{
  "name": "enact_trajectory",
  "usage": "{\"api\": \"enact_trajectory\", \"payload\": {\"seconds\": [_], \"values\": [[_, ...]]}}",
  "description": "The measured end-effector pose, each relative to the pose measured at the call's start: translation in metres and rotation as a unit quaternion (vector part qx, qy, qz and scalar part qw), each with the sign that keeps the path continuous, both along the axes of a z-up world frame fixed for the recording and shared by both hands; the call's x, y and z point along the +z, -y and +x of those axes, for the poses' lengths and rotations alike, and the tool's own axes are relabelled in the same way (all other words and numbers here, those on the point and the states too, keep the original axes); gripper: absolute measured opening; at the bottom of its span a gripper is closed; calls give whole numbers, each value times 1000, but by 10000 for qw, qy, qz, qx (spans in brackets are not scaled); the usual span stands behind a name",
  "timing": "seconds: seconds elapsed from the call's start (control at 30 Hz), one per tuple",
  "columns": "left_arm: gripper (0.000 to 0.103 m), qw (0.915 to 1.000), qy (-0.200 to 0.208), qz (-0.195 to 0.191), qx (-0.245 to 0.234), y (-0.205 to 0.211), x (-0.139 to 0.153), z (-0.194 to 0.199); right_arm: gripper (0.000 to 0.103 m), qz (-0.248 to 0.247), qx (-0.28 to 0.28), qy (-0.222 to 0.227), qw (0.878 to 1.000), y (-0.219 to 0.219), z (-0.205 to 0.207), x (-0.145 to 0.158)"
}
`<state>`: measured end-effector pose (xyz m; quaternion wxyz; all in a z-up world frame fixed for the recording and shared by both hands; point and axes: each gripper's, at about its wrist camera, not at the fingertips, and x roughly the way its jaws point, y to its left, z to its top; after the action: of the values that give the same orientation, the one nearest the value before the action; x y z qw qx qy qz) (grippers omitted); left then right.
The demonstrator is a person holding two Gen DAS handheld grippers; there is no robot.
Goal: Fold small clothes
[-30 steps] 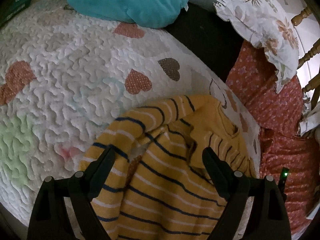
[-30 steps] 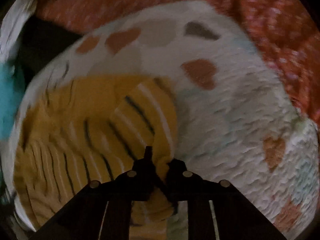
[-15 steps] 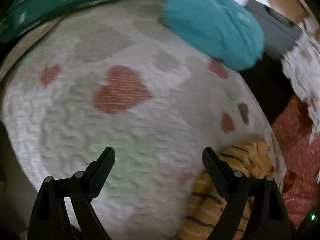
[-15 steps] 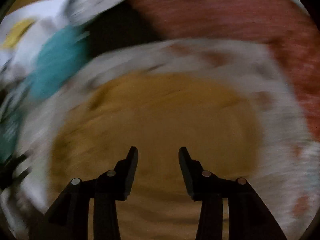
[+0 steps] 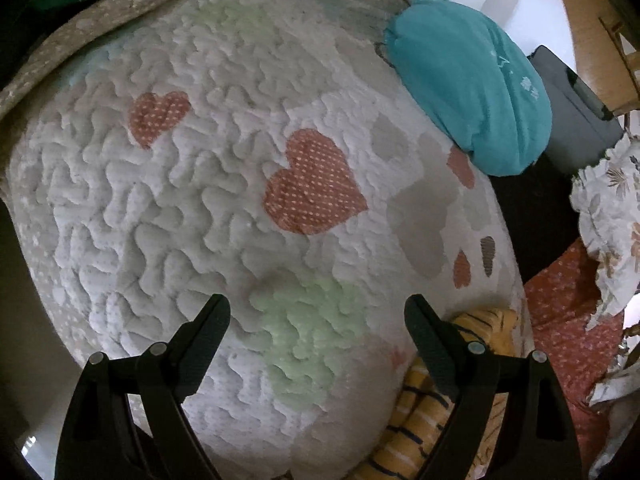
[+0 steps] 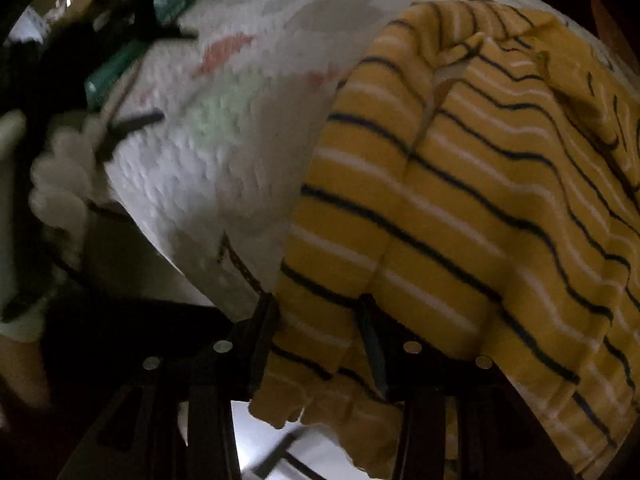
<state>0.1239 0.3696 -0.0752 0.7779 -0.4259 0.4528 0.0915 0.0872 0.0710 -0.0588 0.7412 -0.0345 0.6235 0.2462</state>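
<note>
Left gripper (image 5: 316, 322) jaws spread wide, empty over quilt (image 5: 192, 184). Right gripper (image 6: 318, 312) jaws straddle shirt (image 6: 472, 184) hem, grip unclear. Shirt lies right, near edge, probably for next fold.

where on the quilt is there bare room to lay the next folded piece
The white heart-print quilted mat is bare between the teal plush cushion and the left gripper. It is crowded at the right edge, where the yellow striped garment lies across the right gripper.
</note>
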Motion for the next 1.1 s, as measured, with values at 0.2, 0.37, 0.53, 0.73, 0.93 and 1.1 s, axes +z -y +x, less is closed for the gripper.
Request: {"api": "enact_trajectory", "payload": {"seconds": [0.2, 0.37, 0.53, 0.73, 0.93, 1.1], "values": [[88, 9999, 77, -78, -19, 3, 1, -1, 13, 569, 25, 450, 9974, 15, 18, 83], [88, 9995, 104, -258, -177, 16, -1, 6, 13, 256, -230, 1741, 9841, 91, 49, 199], [88, 9976, 260, -151, -629, 49, 8, 18, 14, -1240, -1022, 1952, 9675, 186, 91, 201], [88, 9946, 243, -134, -998, 86, 10, 32, 23, -2516, -2066, 1291, 9367, 275, 121, 124], [88, 9905, 211, -38, -1361, 126, 13, 50, 41, -1387, -1759, 1592, 9615, 240, 137, 124], [88, 9844, 209, 11, -1746, 162, 15, 62, 43, -644, -1837, 1381, 9711, 200, 203, 99]]}}
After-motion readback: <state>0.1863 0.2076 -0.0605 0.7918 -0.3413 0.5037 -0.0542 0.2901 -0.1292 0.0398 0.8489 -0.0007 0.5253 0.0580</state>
